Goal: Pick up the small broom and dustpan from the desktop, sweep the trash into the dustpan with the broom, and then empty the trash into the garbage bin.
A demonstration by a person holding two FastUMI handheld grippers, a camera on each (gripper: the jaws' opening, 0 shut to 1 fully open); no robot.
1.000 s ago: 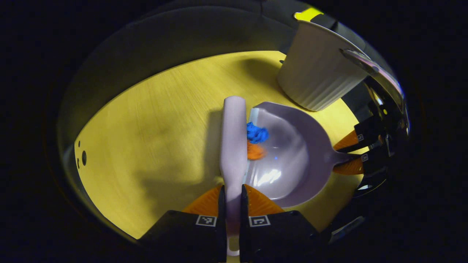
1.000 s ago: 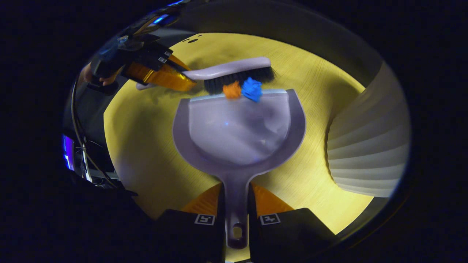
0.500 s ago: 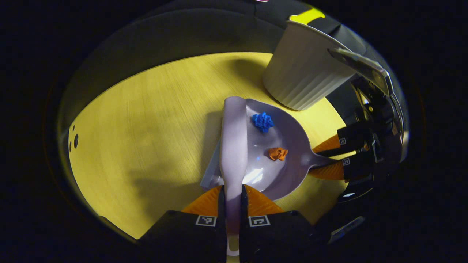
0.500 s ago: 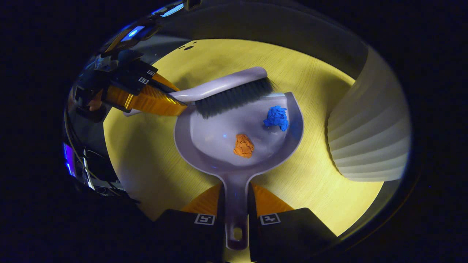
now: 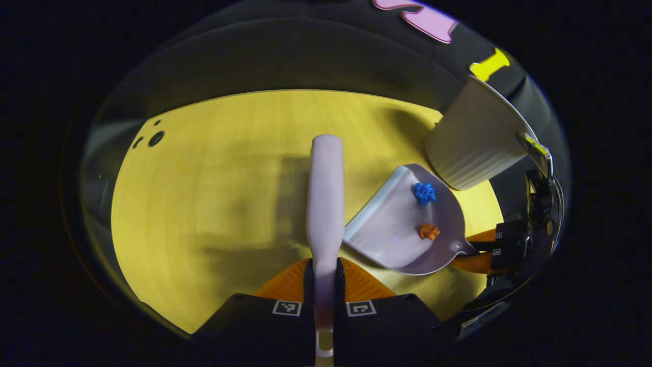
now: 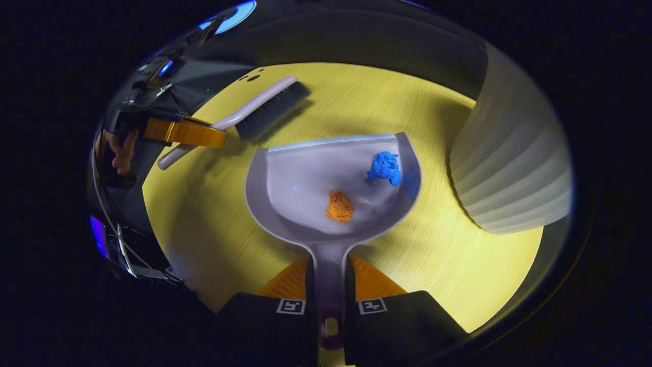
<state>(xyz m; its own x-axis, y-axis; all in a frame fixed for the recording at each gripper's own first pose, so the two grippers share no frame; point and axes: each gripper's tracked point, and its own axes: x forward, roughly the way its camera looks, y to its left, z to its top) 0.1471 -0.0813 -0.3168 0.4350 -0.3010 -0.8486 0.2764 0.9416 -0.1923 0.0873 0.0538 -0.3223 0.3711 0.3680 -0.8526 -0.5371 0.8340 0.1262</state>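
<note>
While the left gripper (image 5: 324, 290) pinches the handle of the small broom (image 5: 324, 204) between its jaws, the right gripper (image 6: 330, 285) pinches the handle of the dustpan (image 6: 305, 178) between its jaws. Both handles sit tight in the jaws, with a finger pressed on each side.

From the left gripper view, the broom points straight ahead over the yellow worktop (image 5: 214, 204). The dustpan (image 5: 387, 229) is off to the right of the broom, and the two are apart. Far off at the right edge, the right gripper (image 5: 489, 250) holds the dustpan's handle. The garbage bin (image 5: 473, 142) stands just behind the dustpan. It is pale and has ridges down its side.

From the right gripper view, the dustpan is right in front, with its open edge facing away. Two bits of trash lie inside it. The orange scrap (image 6: 340, 206) is near the middle of the pan. The blue scrap (image 6: 385, 167) is farther forward, close to the right wall of the pan. The broom (image 6: 265, 104) is up at the left, past the pan's open edge, and its dark bristles face down toward the worktop (image 6: 438, 255). The left gripper (image 6: 224, 133) holds it there, and a hand (image 6: 119, 153) is behind it. The garbage bin (image 6: 509, 158) is near the pan on the right.
</note>
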